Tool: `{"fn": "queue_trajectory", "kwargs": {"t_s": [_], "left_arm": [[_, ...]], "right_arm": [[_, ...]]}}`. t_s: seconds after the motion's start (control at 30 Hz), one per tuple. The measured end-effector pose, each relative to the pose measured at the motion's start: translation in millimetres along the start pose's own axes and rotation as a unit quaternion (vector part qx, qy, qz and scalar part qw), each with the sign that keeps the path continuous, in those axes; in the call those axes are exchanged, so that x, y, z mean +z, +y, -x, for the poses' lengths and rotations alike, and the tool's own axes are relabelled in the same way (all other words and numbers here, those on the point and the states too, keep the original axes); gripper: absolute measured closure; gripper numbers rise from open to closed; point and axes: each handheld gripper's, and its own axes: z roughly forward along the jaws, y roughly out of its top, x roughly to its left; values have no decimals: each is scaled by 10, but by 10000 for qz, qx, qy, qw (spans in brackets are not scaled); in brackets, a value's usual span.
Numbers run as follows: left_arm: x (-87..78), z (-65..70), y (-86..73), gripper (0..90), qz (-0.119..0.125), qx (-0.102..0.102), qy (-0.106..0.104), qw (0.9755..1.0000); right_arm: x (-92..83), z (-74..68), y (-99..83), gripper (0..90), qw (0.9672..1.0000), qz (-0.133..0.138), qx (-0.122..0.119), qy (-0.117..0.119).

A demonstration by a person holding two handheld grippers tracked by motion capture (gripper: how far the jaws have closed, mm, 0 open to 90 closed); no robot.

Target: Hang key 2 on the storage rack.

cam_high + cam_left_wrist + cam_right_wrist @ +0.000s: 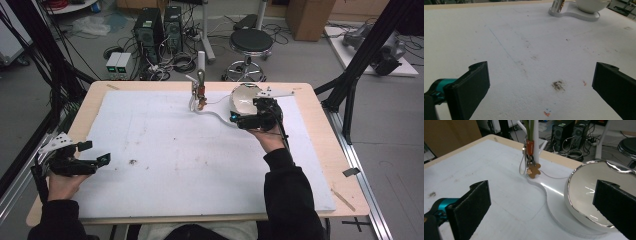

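A white stand has a flat curved base (217,116) (541,195) and an upright post (201,62) (535,140). A keyring with a brown gingerbread charm (201,102) (534,170) hangs on the post. A shiny silver bowl (242,97) (586,192) rests on the wide end of the base. My right gripper (245,111) (541,205) is open, just in front of the bowl and base, with nothing between its jaws. My left gripper (99,152) (540,85) is open above the bare white board at the near left, far from the stand (570,12).
A white foam board (175,150) covers the wooden table (320,130). A small brown stain (132,162) (558,85) marks it near the left gripper. Beyond the table stand a stool (251,42), computer towers (150,30) and cables. Black frame struts (365,55) rise at the right.
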Motion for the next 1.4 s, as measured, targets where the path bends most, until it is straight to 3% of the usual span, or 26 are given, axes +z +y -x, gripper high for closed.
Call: {"fn": "queue_trajectory", "kwargs": {"t_s": [0.6,1.03,1.4], "left_arm": [[7,3,-3,18,-25,3,-15,10000],[11,16,-17,18,-40,-15,-34,10000],[5,4,-27,18,-38,-30,-57,10000]], "right_arm": [[-192,177,-473,6,9996,-8,227,-188],[-391,295,-748,6,9989,154,335,-298],[-501,356,-1042,6,9986,214,398,-275]]}}
